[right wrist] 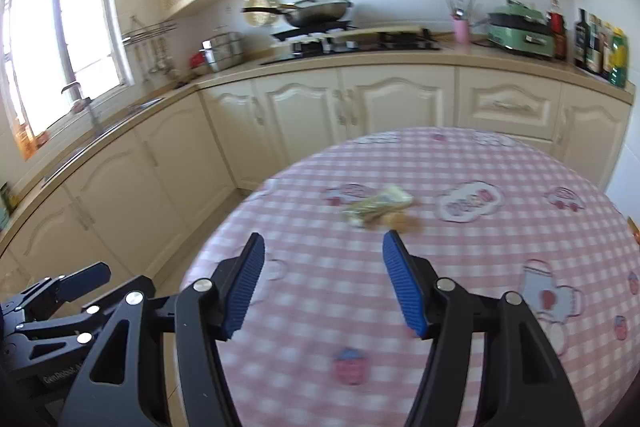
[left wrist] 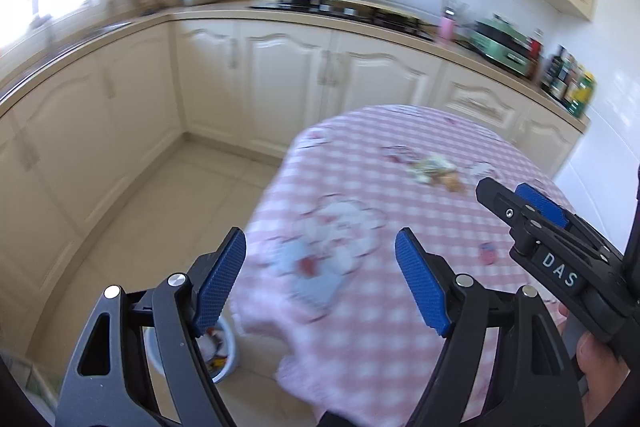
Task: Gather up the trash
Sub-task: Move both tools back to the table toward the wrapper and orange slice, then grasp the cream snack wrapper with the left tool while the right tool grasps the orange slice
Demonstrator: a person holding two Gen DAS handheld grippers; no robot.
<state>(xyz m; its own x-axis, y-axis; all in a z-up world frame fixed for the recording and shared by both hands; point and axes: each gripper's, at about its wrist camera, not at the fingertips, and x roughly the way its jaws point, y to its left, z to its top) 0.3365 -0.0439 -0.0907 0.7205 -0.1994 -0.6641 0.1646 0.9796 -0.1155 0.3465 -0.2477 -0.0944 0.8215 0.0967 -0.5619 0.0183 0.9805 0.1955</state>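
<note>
L gripper (left wrist: 320, 279): jaws spread wide, nothing btwn the blue pads, held above the near edge of the table (left wrist: 400, 367). Below its L finger, down on the floor beside the table, a white bin (left wrist: 230, 351) w/ colourful scraps inside (partly hidden by the finger).

R gripper (right wrist: 323, 281): jaws apart, also empty, over the pink-checked tablecloth (right wrist: 460, 307). In L wrist view it sits to the right, a hand (left wrist: 596, 359) gripping its handle.

Further on, mid-table: trash pile (right wrist: 378, 209), a crumpled yellowish-green wrapper w/ small tan bits touching it on the near-right side. Blurred, can't tell exactly what the bits are. It lies ahead of both grippers, clear of the pads.

Beyond table: cream cabinets (right wrist: 376, 103) running in an L-shape under a beige counter. On the counter, L to R: steel pot (right wrist: 224, 47), stove w/ wok (right wrist: 316, 9), pink utensil cup (right wrist: 461, 27), green appliance (right wrist: 520, 35), bottles (right wrist: 600, 47) at far right. Window (right wrist: 60, 39) at far L, sink faucet below it.
</note>
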